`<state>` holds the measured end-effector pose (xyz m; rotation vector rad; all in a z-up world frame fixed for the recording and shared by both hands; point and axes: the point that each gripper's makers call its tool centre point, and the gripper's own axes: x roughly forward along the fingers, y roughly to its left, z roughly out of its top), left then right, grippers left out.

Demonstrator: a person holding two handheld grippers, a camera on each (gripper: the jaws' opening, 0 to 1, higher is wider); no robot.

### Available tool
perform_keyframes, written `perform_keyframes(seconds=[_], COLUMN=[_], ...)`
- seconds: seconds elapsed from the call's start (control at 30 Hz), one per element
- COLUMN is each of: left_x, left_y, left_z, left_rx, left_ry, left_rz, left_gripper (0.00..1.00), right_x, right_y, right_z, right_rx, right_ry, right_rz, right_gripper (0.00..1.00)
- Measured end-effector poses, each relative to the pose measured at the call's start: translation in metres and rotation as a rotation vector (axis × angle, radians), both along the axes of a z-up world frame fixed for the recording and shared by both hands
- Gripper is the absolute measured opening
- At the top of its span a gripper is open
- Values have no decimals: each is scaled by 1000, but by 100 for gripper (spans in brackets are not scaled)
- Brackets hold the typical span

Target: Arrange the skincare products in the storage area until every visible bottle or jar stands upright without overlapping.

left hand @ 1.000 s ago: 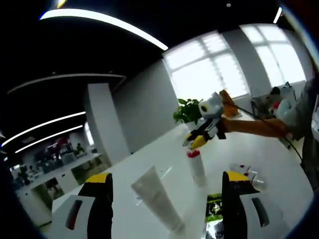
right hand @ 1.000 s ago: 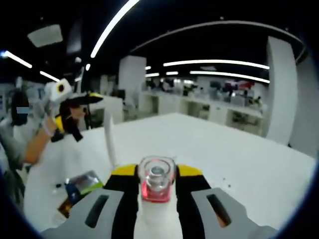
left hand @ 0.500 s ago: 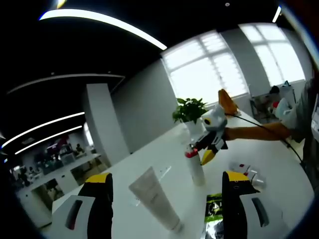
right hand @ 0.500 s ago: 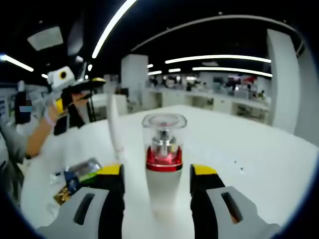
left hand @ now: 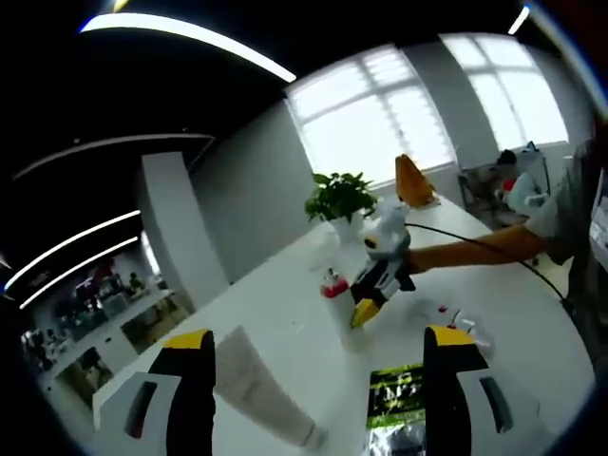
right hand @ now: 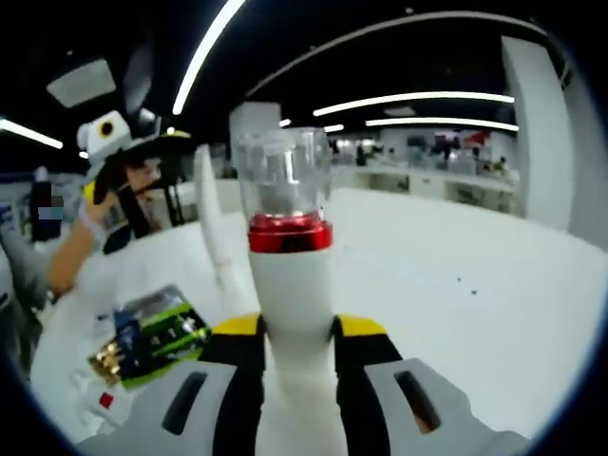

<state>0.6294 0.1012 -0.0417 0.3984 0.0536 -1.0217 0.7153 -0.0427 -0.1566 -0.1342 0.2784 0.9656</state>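
The base of the pump bottle (right hand: pixel 288 313) is disappearing behind the right gripper (right hand: pixel 296 356) in the right gripper view, so where it is meeting the white table (right hand: pixel 456 313) cannot be made out. The print on the green sachet (right hand: pixel 152 337) is too blurred to read, and a small white item with a red mark at the near left edge is being cut off.

The pump bottle is showing a white body, a red metallic collar and a clear cap over a silver pump head. It is standing upright, long axis vertical, cap uppermost, near the camera at the table's near centre. The right gripper's yellow-tipped jaws are pressing against its body on both sides, clamping it. In the left gripper view the same bottle (left hand: pixel 338 309) is standing far ahead with that gripper (left hand: pixel 366 304) at it.

A white tube (left hand: pixel 261 389) is lying tilted on the table between the left gripper's (left hand: pixel 318 385) jaws, which are standing wide apart and holding nothing. In the right gripper view the tube (right hand: pixel 211 223) is rising just left of the bottle.
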Motion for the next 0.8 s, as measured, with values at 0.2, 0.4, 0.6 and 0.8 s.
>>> perform_keyframes(seconds=[0.2, 0.4, 0.6, 0.8], left_x=[-14, -6, 1, 15], left_y=[-32, -59, -81, -85], left_z=[-26, -60, -95, -106], left_rx=[91, 135, 161, 6], left_ry=[49, 140, 177, 289], left_rz=[-66, -13, 40, 122], left_gripper=[90, 89, 83, 78], right_x=[-9, -9, -14, -19], right_y=[20, 39, 58, 70], right_z=[0, 1, 0, 0], right_rx=[11, -10, -39, -46], right_ry=[-32, -44, -42, -49], right_rz=[120, 184, 256, 312], right_gripper=[26, 26, 26, 26])
